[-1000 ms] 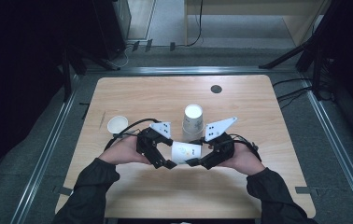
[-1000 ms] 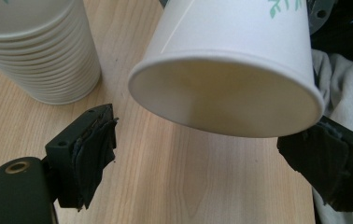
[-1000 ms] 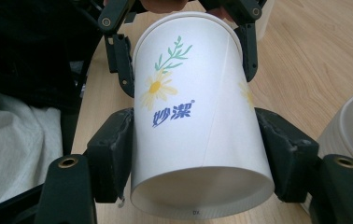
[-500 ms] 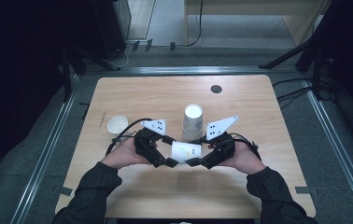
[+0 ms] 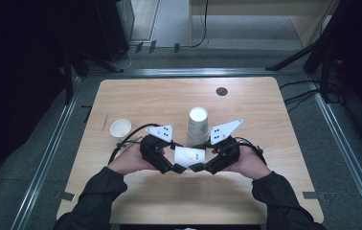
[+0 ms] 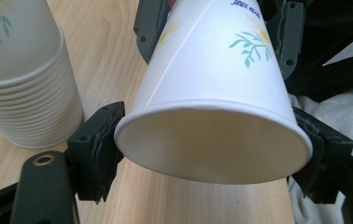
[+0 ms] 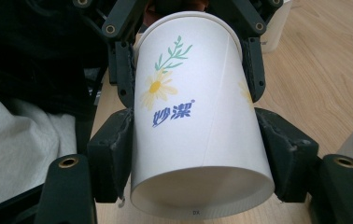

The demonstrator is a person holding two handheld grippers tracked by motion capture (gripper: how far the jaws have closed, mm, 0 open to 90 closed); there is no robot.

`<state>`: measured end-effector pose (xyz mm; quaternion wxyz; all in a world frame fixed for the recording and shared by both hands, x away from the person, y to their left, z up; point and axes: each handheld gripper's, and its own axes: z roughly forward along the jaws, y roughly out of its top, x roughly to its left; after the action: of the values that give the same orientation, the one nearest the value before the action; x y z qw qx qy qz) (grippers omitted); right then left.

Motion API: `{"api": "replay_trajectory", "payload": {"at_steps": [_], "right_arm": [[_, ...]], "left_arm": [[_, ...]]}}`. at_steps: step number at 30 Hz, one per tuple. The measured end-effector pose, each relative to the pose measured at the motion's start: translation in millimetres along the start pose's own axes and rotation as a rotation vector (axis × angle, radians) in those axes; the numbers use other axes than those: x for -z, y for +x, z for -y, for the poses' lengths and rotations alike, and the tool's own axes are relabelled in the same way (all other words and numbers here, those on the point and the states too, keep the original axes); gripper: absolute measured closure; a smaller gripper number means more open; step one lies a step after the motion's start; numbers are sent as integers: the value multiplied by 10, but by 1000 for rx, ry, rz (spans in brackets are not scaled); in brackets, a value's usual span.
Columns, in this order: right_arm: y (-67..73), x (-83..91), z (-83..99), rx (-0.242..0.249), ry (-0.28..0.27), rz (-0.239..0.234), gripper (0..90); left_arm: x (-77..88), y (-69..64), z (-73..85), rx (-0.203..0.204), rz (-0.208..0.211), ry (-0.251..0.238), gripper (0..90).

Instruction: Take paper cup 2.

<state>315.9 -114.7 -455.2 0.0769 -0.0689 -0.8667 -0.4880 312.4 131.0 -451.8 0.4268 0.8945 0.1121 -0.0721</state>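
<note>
A white paper cup (image 5: 188, 154) with a flower print lies level above the table, held between both grippers. My left gripper (image 5: 175, 167) has just been closing, and its pads now press on either side of the cup's open rim (image 6: 212, 140). The right gripper (image 5: 197, 167) is shut on the cup's base end (image 7: 198, 154), one black pad on each side. In the left gripper view the cup's mouth faces the camera between the left gripper (image 6: 209, 149). In the right gripper view the cup's bottom faces the camera between the right gripper (image 7: 198, 158).
An upside-down stack of paper cups (image 5: 198, 125) stands just behind the hands, close at the left in the left gripper view (image 6: 25, 84). A single upright cup (image 5: 120, 128) sits left of them. A small black disc (image 5: 221, 91) lies near the wooden table's (image 5: 275, 191) far edge.
The left gripper's jaws have come in from wide open onto the cup's rim end. Both hands and the cup have stayed where they were.
</note>
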Motion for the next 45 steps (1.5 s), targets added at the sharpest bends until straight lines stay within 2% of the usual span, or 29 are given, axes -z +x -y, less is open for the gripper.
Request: {"api": "replay_trajectory", "payload": {"at_steps": [13, 15, 17, 20, 23, 24, 26, 27, 29, 31, 35, 36, 38, 42, 45], "right_arm": [[-1, -15, -5, -11, 8, 2, 330], [-10, -14, 0, -18, 2, -2, 288], [-11, -14, 3, -14, 5, 2, 285], [-12, -24, 11, -12, 16, 20, 277], [-9, -32, 23, -11, 25, 31, 279], [-8, -33, 26, -8, 28, 36, 279], [-7, -33, 28, -7, 28, 40, 279], [-10, -34, 34, -5, 30, 48, 280], [-10, -40, 45, -8, 37, 53, 280], [-8, -46, 53, -5, 40, 57, 280], [-2, -63, 63, -1, 45, 67, 280], [2, -68, 65, -2, 49, 69, 280], [4, -76, 68, 0, 47, 68, 280], [21, -131, 79, 4, 68, 62, 288], [29, -168, 86, 9, 87, 59, 291]], "left_arm": [[36, 0, -2, -11, -4, 14, 249], [74, 17, -2, 6, -17, 7, 250], [90, 27, -7, 13, -15, 18, 250], [144, 14, -53, 7, -39, 50, 248], [207, 14, -93, 2, -43, 68, 248], [227, 15, -119, 1, -51, 98, 248], [231, 13, -131, -2, -53, 109, 248], [239, 6, -161, -17, -60, 139, 248], [234, 6, -193, -24, -69, 168, 249], [216, -1, -226, -35, -90, 213, 249], [187, -17, -265, -48, -89, 249, 248], [142, -46, -288, -59, -102, 284, 248], [124, -57, -293, -64, -102, 296, 248], [-11, -81, -320, -80, -96, 357, 248], [-53, -77, -331, -85, -87, 371, 248]]}}
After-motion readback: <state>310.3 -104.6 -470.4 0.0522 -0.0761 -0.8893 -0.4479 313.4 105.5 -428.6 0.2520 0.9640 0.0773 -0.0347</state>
